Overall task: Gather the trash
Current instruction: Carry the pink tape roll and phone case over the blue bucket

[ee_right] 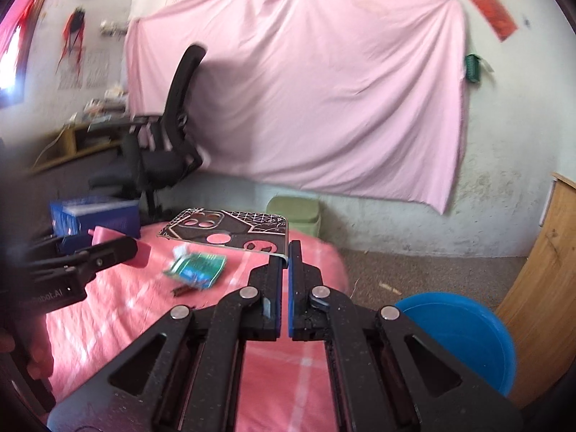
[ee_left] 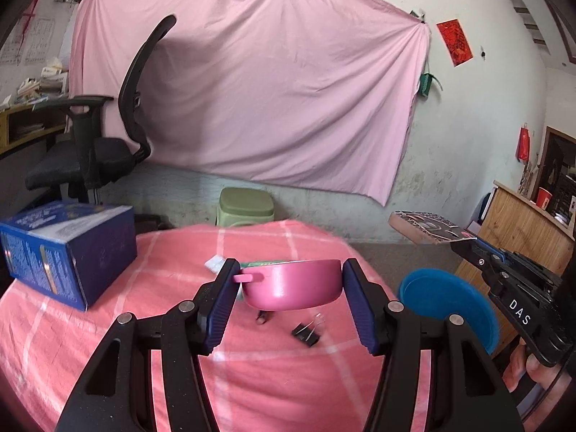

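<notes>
Both tongs are loaded & lifted above the counter (ee_left: 108, 342), which wears a pink checked cloth. Left tongs (ee_left: 288, 280) sit at mid width, pads on either side of a small pink pot (ee_left: 293, 286) with a stub handle; it hangs clear of the cloth, so it's gripped. Right tongs (ee_right: 288, 255) are pinched nearly flat on the near edge of a patterned phone case (ee_right: 230, 232), which sticks out ahead of them, roughly level. Blue bin (ee_right: 457, 338) stands on the floor just off the counter's right edge, mouth open, below & right of the right tongs. Step in hand, as I read it: carry phase, items picked, not yet dropped. Next move probably calls for swinging the case right, over the bin's mouth, then spreading the tongs to let it fall; the thin edge grip could let it tilt or slip en route. Left on the cloth: a green packet (ee_right: 196, 268) mid-counter, a black binder clip (ee_left: 306, 333) nearer the front, a blue box (ee_left: 68, 252) at the left edge. Whether the pot is trash, can't tell.
</notes>
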The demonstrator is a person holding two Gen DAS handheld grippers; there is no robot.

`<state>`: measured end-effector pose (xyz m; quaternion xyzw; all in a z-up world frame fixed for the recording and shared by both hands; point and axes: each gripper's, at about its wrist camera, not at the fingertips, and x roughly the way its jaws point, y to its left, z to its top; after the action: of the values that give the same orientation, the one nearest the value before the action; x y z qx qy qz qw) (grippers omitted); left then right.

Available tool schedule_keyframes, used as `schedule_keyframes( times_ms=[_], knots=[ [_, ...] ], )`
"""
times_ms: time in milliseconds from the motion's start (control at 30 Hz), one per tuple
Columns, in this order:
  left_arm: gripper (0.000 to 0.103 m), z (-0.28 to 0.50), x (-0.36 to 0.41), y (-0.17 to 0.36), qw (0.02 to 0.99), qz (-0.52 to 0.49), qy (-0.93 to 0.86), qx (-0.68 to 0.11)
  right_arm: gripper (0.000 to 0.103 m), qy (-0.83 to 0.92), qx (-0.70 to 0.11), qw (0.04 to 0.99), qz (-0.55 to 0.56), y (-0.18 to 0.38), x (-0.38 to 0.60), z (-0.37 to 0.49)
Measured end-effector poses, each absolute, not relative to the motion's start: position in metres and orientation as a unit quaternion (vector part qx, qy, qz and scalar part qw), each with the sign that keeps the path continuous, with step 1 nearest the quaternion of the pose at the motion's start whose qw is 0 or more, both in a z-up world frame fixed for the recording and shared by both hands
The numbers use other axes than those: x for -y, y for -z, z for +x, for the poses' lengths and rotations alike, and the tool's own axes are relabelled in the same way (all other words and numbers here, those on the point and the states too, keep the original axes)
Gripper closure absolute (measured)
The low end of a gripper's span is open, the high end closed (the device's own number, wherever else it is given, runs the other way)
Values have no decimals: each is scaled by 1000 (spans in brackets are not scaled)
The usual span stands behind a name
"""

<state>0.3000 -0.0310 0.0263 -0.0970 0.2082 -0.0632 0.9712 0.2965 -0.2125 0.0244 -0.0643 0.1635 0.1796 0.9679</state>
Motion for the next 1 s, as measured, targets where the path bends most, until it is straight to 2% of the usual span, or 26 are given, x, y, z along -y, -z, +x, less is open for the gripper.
schedule_keyframes(
  times_ms=[300, 533, 767, 1000],
  knots=[
    [50, 306, 86, -64, 980, -82, 111, -145, 79, -116, -95, 989, -8, -51, 266, 280],
    [50, 319, 152, -77, 976, -53, 172, -124, 79, -55, -90, 994, 26, -47, 317, 274],
    [50, 349, 219, -62, 958, -50, 229, -163, 79, 5, -139, 987, 77, -25, 378, 282],
    [50, 385, 273, -30, 932, -44, 256, -253, 79, 40, -224, 966, 123, 10, 422, 306]
  ],
)
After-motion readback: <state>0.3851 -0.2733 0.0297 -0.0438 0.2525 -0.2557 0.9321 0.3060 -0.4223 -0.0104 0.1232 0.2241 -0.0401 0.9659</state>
